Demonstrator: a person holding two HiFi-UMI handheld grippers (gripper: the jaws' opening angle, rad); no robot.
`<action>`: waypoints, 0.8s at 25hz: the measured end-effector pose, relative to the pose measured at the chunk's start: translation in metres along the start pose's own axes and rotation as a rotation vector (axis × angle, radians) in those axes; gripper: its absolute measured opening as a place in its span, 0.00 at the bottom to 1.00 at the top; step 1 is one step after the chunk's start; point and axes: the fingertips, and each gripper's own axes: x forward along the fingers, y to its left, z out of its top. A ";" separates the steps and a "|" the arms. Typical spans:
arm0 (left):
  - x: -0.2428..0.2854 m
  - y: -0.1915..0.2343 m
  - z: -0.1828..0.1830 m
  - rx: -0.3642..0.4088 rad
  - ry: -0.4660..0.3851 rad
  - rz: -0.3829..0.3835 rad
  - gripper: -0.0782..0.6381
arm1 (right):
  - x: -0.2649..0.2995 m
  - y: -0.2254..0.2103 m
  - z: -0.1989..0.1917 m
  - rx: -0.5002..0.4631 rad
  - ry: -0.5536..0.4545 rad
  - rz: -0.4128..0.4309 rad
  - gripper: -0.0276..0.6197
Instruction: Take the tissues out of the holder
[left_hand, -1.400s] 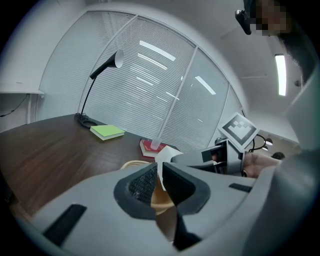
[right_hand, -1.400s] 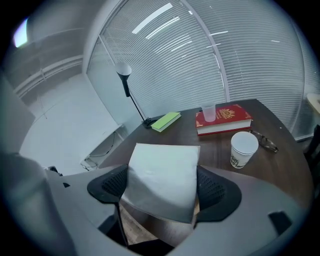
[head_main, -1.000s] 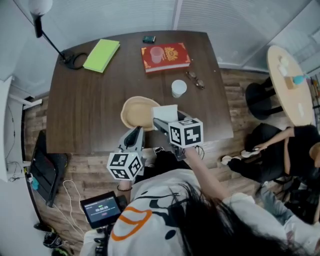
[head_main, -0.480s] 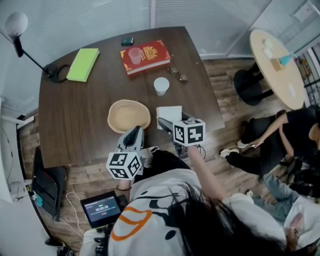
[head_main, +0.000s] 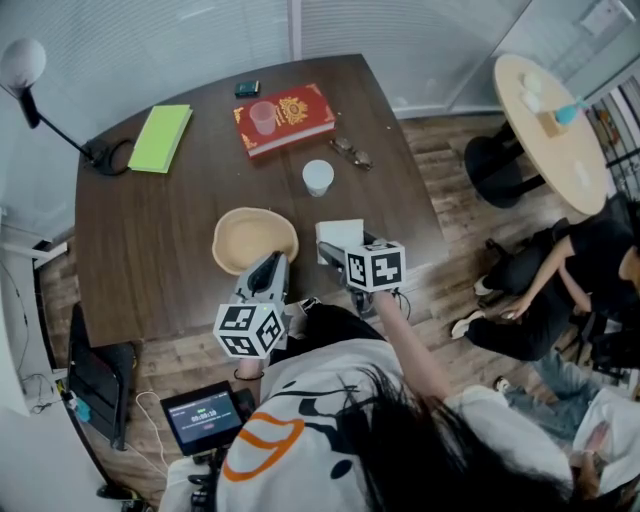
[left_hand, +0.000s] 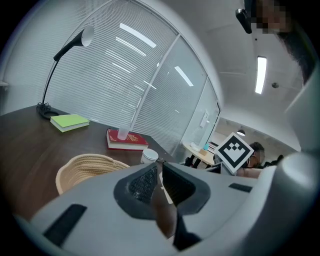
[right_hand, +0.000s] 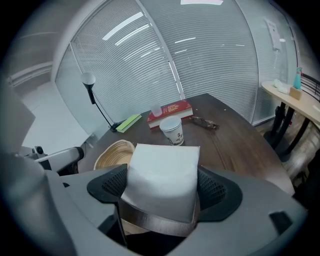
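Right gripper (right_hand: 162, 184), jaws clamped on tissues (right_hand: 162, 167) banded by holder (right_hand: 155, 221), right of basket (head_main: 222, 250) on counter (head_main: 140, 235); left gripper (left_hand: 159, 181), jaws together, empty, beside basket.

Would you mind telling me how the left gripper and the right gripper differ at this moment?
The left gripper has its jaws together on nothing; the right gripper is clamped on the stack of white tissues. The left gripper's tip is next to the woven basket; the right gripper lies to that basket's right. Both carry a marker cube and hover at the table's near edge.
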 end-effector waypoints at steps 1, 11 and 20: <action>0.001 0.001 0.000 -0.001 0.001 0.000 0.15 | 0.002 -0.001 -0.001 0.001 0.006 0.002 0.71; 0.007 0.013 0.001 -0.022 0.002 0.015 0.15 | 0.020 -0.007 0.002 0.010 0.011 -0.005 0.71; 0.004 0.021 0.003 -0.030 0.004 0.017 0.15 | 0.025 0.003 -0.001 0.006 0.047 0.008 0.71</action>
